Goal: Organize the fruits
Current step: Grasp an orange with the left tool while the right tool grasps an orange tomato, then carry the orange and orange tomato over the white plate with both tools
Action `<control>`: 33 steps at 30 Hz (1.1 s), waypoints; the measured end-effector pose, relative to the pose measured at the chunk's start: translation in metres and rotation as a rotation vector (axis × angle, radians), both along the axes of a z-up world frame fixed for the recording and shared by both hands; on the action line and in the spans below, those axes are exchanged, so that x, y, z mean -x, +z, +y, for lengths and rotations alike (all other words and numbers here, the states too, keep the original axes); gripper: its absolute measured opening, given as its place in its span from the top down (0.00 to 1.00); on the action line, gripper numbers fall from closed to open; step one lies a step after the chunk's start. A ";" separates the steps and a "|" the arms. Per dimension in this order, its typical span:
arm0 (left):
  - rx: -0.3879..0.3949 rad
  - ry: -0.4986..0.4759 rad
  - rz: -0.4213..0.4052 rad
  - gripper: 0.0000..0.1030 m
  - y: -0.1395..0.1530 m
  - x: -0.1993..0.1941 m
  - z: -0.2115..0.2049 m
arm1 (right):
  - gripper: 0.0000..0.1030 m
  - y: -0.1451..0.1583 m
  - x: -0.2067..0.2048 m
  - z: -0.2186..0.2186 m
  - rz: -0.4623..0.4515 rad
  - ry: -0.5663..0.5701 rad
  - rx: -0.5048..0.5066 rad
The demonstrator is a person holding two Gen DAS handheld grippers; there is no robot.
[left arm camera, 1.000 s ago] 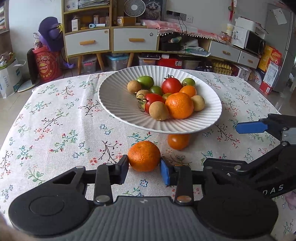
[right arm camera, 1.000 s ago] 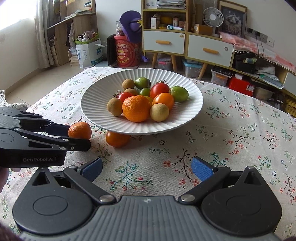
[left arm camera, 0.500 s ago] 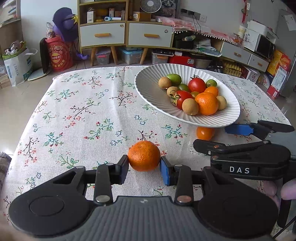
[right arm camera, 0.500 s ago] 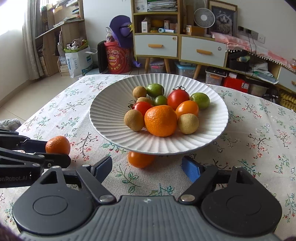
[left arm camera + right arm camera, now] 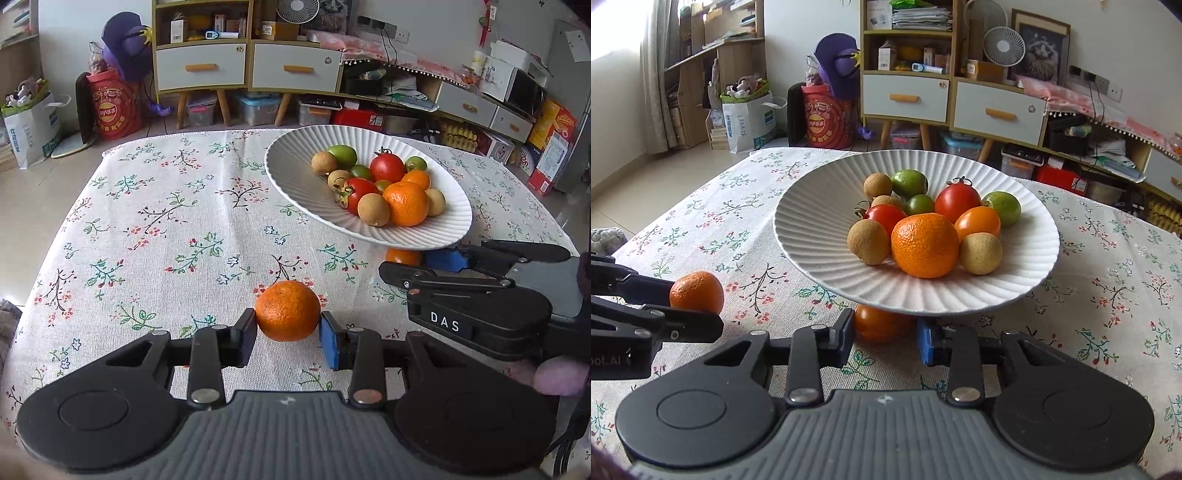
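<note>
A white ribbed plate (image 5: pixel 295 177) (image 5: pixel 820 229) holds several fruits: tangerines, red tomatoes, green fruits and brown longans. My left gripper (image 5: pixel 288 328) is shut on a tangerine (image 5: pixel 288 310), held above the floral tablecloth left of the plate; it also shows in the right wrist view (image 5: pixel 697 291). My right gripper (image 5: pixel 886 338) has closed around a small orange fruit (image 5: pixel 882 325) that lies under the plate's near rim; it shows in the left wrist view (image 5: pixel 402 256) too.
The floral tablecloth (image 5: pixel 166 229) covers the table, whose left edge is near. Cabinets (image 5: pixel 247 66), boxes and bags stand on the floor beyond the far edge.
My left gripper lifted the tangerine and drew back left from the plate. My right gripper moved forward and its jaws closed from wide open onto the small orange fruit.
</note>
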State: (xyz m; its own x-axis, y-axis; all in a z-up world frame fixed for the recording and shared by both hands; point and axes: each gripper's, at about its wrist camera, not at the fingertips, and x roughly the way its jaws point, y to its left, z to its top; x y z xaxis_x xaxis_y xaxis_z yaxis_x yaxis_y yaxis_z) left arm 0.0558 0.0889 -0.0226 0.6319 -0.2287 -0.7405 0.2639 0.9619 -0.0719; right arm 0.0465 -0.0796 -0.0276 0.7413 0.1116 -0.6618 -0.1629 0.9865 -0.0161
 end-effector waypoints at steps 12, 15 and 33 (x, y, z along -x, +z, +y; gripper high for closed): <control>-0.024 -0.012 -0.004 0.73 0.005 0.002 -0.008 | 0.71 0.008 0.012 -0.011 0.027 0.020 -0.027; -0.026 -0.015 -0.005 0.73 0.007 0.003 -0.012 | 0.71 0.011 0.015 -0.016 0.030 0.018 -0.033; 0.000 -0.034 -0.068 0.73 0.027 -0.009 -0.038 | 0.72 0.034 0.020 -0.040 0.008 -0.012 -0.126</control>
State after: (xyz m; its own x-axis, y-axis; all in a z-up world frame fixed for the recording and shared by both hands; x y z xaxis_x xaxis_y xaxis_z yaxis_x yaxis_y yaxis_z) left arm 0.0648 0.0507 0.0047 0.6725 -0.2512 -0.6962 0.3007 0.9522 -0.0531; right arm 0.0263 -0.1197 0.0062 0.7377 0.1854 -0.6491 -0.1509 0.9825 0.1091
